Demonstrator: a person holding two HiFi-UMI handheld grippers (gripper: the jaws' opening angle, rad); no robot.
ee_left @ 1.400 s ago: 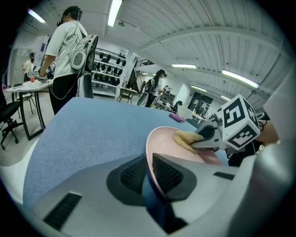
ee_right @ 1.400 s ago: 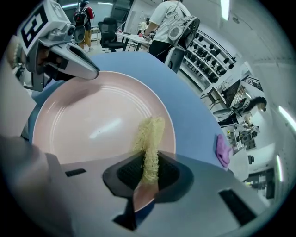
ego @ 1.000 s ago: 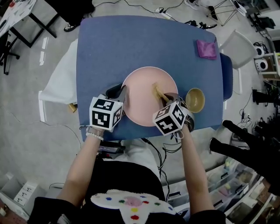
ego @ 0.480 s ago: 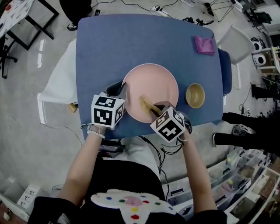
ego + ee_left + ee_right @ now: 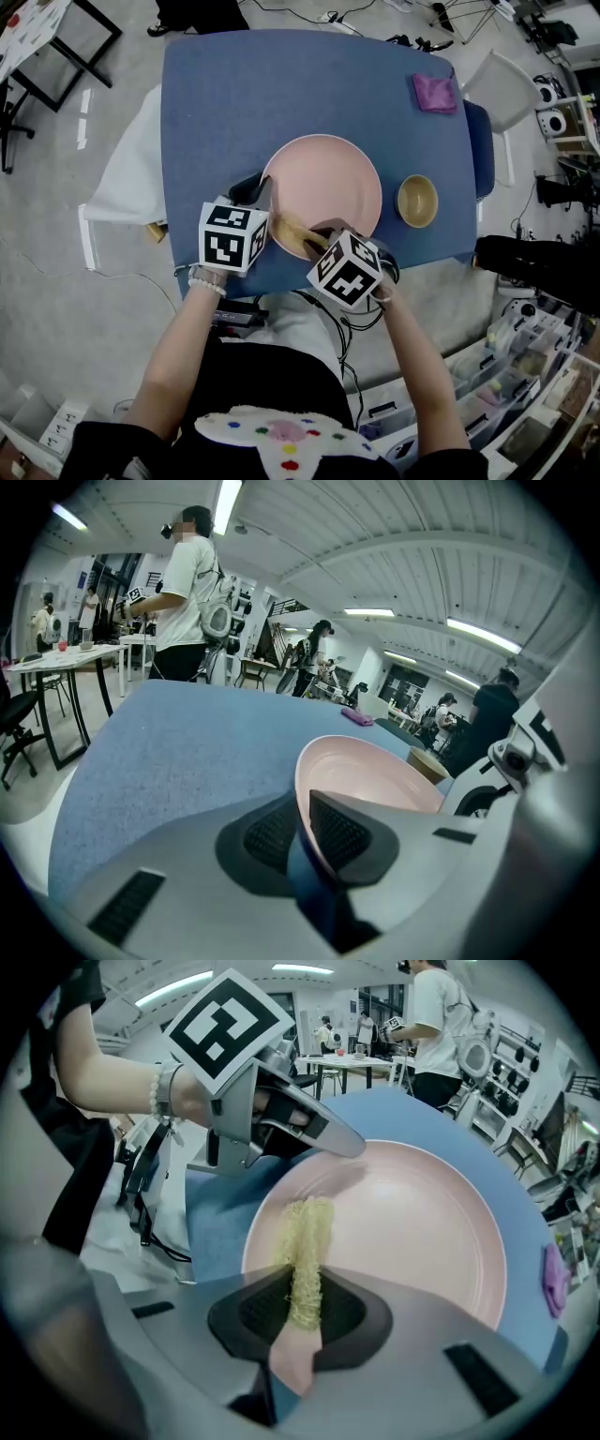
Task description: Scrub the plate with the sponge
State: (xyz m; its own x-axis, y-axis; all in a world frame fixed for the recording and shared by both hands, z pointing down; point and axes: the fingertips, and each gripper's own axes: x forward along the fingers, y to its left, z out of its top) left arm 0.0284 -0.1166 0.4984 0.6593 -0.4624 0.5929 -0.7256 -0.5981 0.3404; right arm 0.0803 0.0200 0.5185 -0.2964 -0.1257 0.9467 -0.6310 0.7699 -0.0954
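The pink plate point(image 5: 337, 178) sits near your edge of the blue table point(image 5: 234, 84). The sponge point(image 5: 306, 1241), yellow and stringy, rests on the plate's near-left inner surface, pinched tight between the pads of your right gripper point(image 5: 302, 1312). Your left gripper point(image 5: 302, 832) is clamped on the plate's left rim, one pad inside and one outside. Just right of the plate stands a small tan bowl point(image 5: 417, 202), and a purple cloth point(image 5: 437, 94) lies near the far right corner.

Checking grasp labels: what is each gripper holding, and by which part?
Left gripper: pink plate, fingers clamped on its left rim. Right gripper: yellow sponge, pinched at one end, the free end lying on the plate.
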